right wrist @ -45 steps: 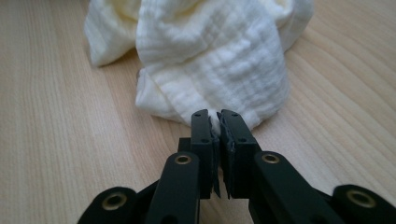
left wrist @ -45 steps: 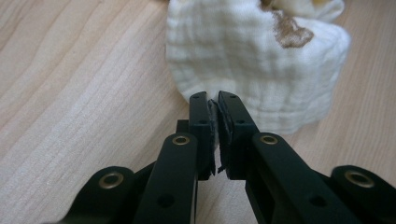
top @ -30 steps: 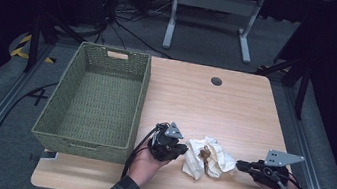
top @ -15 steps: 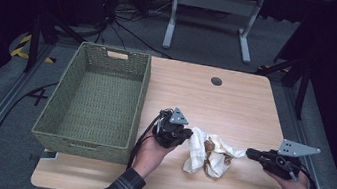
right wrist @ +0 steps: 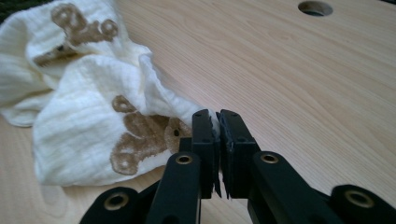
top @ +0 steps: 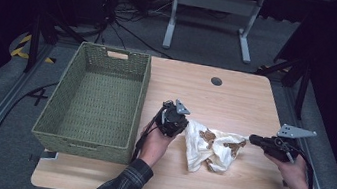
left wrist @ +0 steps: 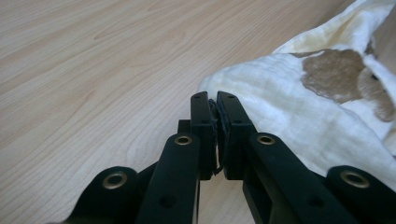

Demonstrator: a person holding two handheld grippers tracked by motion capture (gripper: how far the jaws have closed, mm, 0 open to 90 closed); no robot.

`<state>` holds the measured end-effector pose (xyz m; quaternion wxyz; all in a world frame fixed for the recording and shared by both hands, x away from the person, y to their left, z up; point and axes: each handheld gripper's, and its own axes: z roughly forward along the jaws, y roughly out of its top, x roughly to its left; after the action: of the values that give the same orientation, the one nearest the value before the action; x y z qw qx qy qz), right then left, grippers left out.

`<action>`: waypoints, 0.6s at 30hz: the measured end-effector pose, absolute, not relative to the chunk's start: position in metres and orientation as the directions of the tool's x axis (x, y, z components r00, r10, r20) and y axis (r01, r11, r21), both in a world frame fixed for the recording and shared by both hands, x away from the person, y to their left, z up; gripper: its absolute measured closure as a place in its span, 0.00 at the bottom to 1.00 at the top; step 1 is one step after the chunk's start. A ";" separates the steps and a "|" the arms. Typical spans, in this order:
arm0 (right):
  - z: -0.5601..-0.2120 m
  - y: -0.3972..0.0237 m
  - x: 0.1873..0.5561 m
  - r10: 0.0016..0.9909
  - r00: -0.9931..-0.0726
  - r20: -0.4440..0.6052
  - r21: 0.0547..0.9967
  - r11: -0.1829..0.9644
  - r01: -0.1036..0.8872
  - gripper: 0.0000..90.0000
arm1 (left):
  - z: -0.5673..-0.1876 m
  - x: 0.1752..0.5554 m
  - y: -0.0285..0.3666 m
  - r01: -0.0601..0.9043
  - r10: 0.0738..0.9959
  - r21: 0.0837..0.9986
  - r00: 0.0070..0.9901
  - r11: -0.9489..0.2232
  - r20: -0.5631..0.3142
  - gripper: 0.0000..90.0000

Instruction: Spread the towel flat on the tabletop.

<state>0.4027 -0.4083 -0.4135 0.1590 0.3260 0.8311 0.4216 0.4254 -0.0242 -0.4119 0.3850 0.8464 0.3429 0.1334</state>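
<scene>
Two grippers pinch one cream cloth printed with brown bears, which lies on the wooden table in the lower middle of the high view. The left gripper sits just left of centre in that view, held from below by a hand in a plaid sleeve, and its jaws are pressed together on the cloth's left edge. In the left gripper view the cloth fills the right half of the frame and its hem runs right into the closed black tips of the gripper. The right gripper sits at the right of the high view, jaws clamped on the cloth's opposite end; in the right gripper view a fold of the fabric is caught between the tips, with a bear print just left of them.

Stretched between the two grips, the cloth's long axis runs left to right across the high view, almost level. Its upper edge is drawn fairly taut, while loose folds sag toward the bottom of the frame onto the tabletop.

A green woven basket stands at the left of the table, just beside the left gripper. A round cable hole shows in the tabletop above the cloth, well apart from it.
</scene>
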 end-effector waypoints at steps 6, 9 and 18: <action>-0.420 -0.411 0.418 0.699 -0.715 0.012 0.790 0.432 0.436 0.95 | -0.423 0.437 -0.024 0.518 0.716 0.714 0.697 -0.471 -0.034 0.96; -0.424 -0.413 0.423 0.718 -0.695 0.016 0.780 0.426 0.459 0.95 | -0.429 0.442 -0.022 0.537 0.730 0.702 0.683 -0.467 -0.037 0.96; -0.420 -0.417 0.418 0.721 -0.691 0.044 0.803 0.386 0.454 0.75 | -0.421 0.434 -0.017 0.519 0.680 0.725 0.727 -0.452 -0.096 0.74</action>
<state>0.4181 -0.4169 -0.4202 0.1584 0.3595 0.8173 0.4216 0.4339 -0.0173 -0.4209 0.3851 0.8456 0.3545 0.1045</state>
